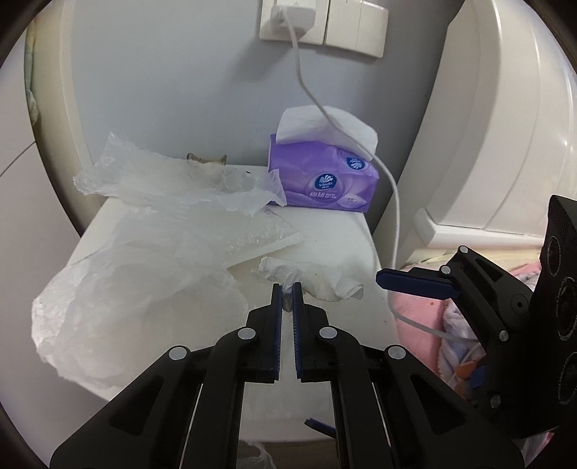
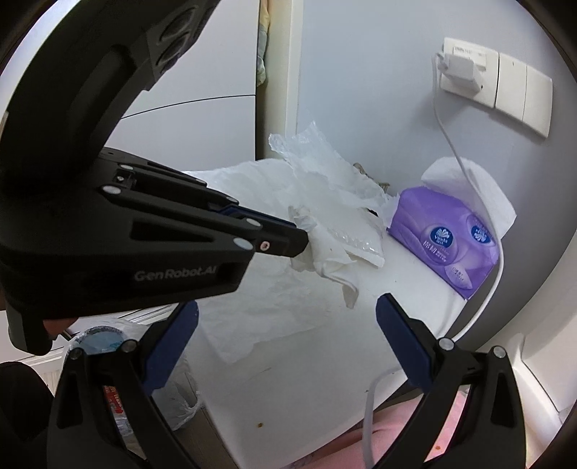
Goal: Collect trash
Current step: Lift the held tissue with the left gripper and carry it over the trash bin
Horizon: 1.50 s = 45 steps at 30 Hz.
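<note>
A crumpled white tissue (image 1: pixel 324 279) lies near the front right of a small white table (image 1: pixel 335 231). My left gripper (image 1: pixel 287 294) is shut on a twisted end of that tissue, lifting it slightly. In the right wrist view the same left gripper (image 2: pixel 301 236) pinches the crumpled tissue (image 2: pixel 330 258) from the left. My right gripper (image 2: pixel 288 317) stands open above the table's near part, with nothing between its fingers; one blue fingertip (image 1: pixel 396 279) shows at the right of the left wrist view. Thin clear plastic bags (image 1: pixel 144 252) cover the table's left and back.
A purple tissue box (image 1: pixel 321 176) stands at the table's back right against the grey wall. A white charger cable (image 1: pixel 395 216) hangs from the wall socket (image 1: pixel 288 18) past the box. Pink bedding (image 1: pixel 425 324) lies right of the table. A bagged bin (image 2: pixel 108 339) stands below left.
</note>
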Tool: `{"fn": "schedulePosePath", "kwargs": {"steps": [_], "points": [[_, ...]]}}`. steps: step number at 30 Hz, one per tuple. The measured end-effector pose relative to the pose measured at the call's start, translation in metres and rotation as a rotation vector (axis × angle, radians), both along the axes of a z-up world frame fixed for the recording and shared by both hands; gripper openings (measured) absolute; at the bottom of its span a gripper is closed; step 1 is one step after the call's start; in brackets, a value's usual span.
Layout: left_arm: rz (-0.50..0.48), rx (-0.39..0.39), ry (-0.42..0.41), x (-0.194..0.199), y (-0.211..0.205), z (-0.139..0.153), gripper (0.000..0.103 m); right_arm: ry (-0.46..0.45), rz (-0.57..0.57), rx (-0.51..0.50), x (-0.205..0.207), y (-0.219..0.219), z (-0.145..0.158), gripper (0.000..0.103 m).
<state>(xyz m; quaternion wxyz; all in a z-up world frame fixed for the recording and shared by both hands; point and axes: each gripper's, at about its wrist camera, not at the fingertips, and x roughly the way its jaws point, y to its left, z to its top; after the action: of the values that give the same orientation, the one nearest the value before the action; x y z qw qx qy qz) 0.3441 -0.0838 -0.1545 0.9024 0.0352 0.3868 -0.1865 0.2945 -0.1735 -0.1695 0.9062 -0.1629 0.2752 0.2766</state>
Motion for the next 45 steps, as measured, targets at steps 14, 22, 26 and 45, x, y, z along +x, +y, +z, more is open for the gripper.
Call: {"fn": "schedulePosePath", "kwargs": {"steps": [14,22,26,45], "points": [[0.057,-0.003,-0.052,-0.062,0.027,0.037,0.004,-0.054,0.058,-0.014,-0.055,0.034,0.026,0.096],[0.11,-0.005,-0.093,-0.106,0.055,0.058,0.004,-0.08,0.096,-0.026,-0.086,0.058,0.038,0.096],[0.137,-0.014,-0.111,-0.13,0.072,0.067,0.004,-0.091,0.118,-0.028,-0.103,0.073,0.043,0.096],[0.322,-0.023,-0.171,-0.24,0.161,0.086,0.004,-0.126,0.245,-0.036,-0.188,0.157,0.048,0.096]]}}
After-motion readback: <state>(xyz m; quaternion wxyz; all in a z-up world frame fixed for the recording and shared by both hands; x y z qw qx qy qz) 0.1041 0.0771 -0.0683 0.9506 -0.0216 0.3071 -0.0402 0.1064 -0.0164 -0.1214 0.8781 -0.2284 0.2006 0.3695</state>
